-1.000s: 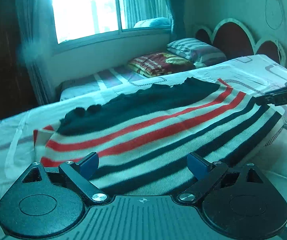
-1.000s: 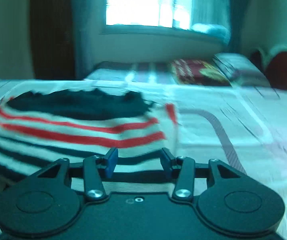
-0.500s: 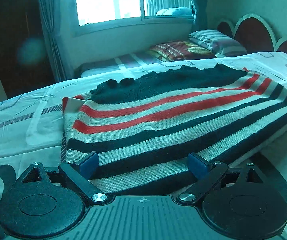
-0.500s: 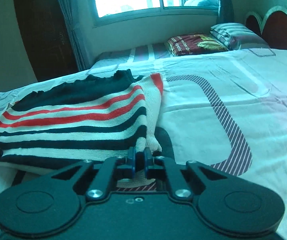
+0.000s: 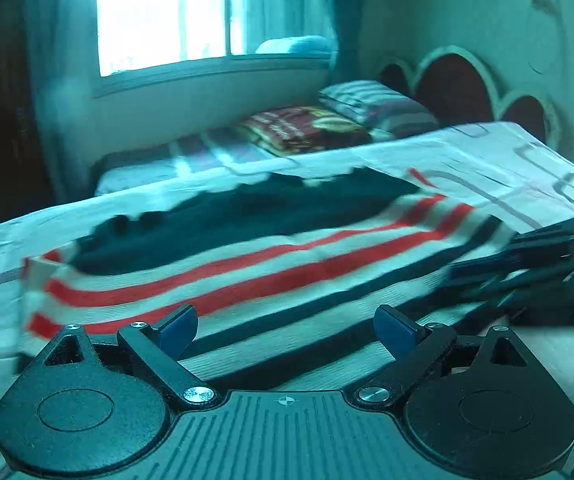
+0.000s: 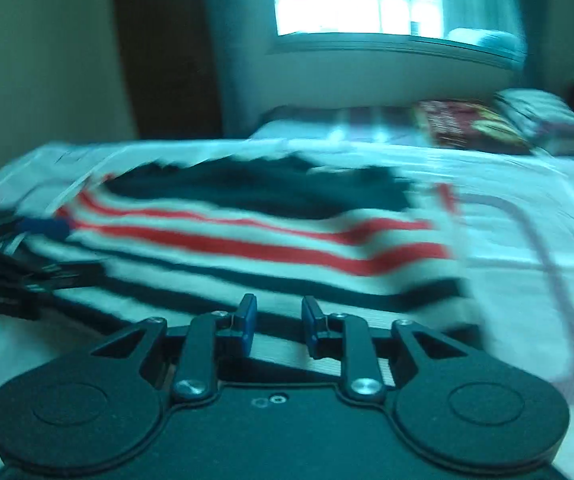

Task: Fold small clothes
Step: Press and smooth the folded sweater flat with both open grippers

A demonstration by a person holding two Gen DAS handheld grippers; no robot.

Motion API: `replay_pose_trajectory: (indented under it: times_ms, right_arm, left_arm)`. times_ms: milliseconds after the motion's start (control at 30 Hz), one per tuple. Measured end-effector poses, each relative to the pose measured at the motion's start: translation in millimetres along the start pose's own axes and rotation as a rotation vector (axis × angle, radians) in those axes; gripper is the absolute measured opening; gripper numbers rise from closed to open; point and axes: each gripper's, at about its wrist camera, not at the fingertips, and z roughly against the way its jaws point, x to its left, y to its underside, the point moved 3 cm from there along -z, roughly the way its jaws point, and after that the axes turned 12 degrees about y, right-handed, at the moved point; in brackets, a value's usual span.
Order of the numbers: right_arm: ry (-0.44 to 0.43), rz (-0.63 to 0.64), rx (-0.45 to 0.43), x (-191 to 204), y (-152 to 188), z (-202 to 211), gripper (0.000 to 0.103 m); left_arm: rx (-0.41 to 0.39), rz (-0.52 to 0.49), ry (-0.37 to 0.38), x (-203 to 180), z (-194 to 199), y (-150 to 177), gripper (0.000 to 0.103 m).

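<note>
A small knitted garment (image 5: 255,264) with red, white and dark stripes and a dark top part lies flat on the bed; it also shows in the right wrist view (image 6: 263,240). My left gripper (image 5: 287,330) is open, its fingers over the garment's near edge, holding nothing. My right gripper (image 6: 275,322) is open with a narrow gap, just above the garment's near edge, holding nothing. The right gripper shows at the right of the left wrist view (image 5: 527,264), and the left gripper at the left of the right wrist view (image 6: 19,256). Both views are motion-blurred.
The bed has a white sheet (image 5: 487,160) with grey line patterns. Pillows (image 5: 375,108) and a red folded blanket (image 5: 303,128) lie on a second bed under the window (image 5: 167,12). A red headboard (image 5: 459,84) stands at the right.
My right gripper was shut at the garment's corner half a second ago and has opened and moved left over the garment. The left gripper view has shifted left; it stays open.
</note>
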Motion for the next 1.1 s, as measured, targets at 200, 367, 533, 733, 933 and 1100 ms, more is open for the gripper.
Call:
replay_pose_trajectory:
  times_ms: [200,367,533,733,933,1100]
  right_arm:
    - [0.107,0.139,-0.054,-16.1,19.0,12.7,0.022]
    - [0.163,-0.073,0.004,-100.7,46.2,28.9,0.017]
    - [0.211,0.01,0.019,-80.2,34.0,24.9,0.021]
    - [0.2,-0.082,0.085,-88.3,35.1,18.9,0.033]
    - [0.201,-0.158,0.033,-93.8,27.9,38.7,0.034]
    - [0.23,-0.144,0.105,-94.5,28.4,36.8,0.039]
  left_arm:
    - [0.052,-0.013,-0.095,26.3,11.4,33.1,0.094]
    - [0.032,0.044,-0.146,75.5,49.6,56.6,0.094]
    - [0.07,0.049,-0.186,69.3,39.1,45.3,0.095]
    - [0.093,0.053,-0.192,71.8,45.7,52.4,0.096]
    - [0.064,0.074,-0.207,68.4,59.7,52.1,0.097]
    - [0.104,0.115,-0.206,70.4,62.8,54.9,0.097]
